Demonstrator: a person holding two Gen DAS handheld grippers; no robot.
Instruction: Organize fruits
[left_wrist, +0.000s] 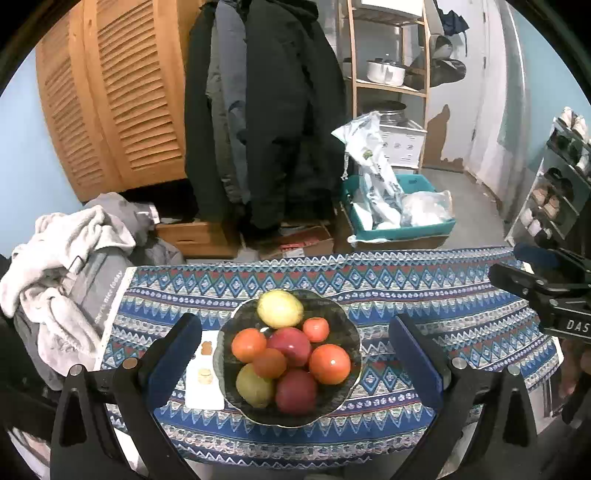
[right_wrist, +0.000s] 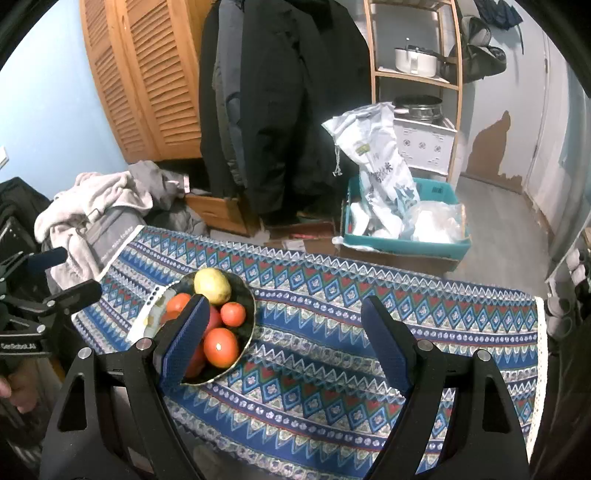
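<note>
A dark bowl (left_wrist: 343, 317) sits on the blue patterned tablecloth (left_wrist: 461, 314) and holds several fruits: a yellow-green pear (left_wrist: 280, 308), orange tomatoes (left_wrist: 329, 363), red apples (left_wrist: 290, 345) and a green fruit (left_wrist: 254, 386). My left gripper (left_wrist: 295, 354) is open and empty, its fingers on either side of the bowl, above and short of it. My right gripper (right_wrist: 284, 339) is open and empty over bare cloth (right_wrist: 332, 332) to the right of the bowl (right_wrist: 248, 306); its left finger (right_wrist: 184, 341) hides part of the fruit. The pear (right_wrist: 212, 285) shows there too.
A white card with small items (left_wrist: 205, 369) lies left of the bowl. A pile of clothes (left_wrist: 62, 266) sits at the table's left end. Behind the table are hanging coats (left_wrist: 266, 110), a teal crate with bags (left_wrist: 399, 210) and a wooden shelf (left_wrist: 388, 85).
</note>
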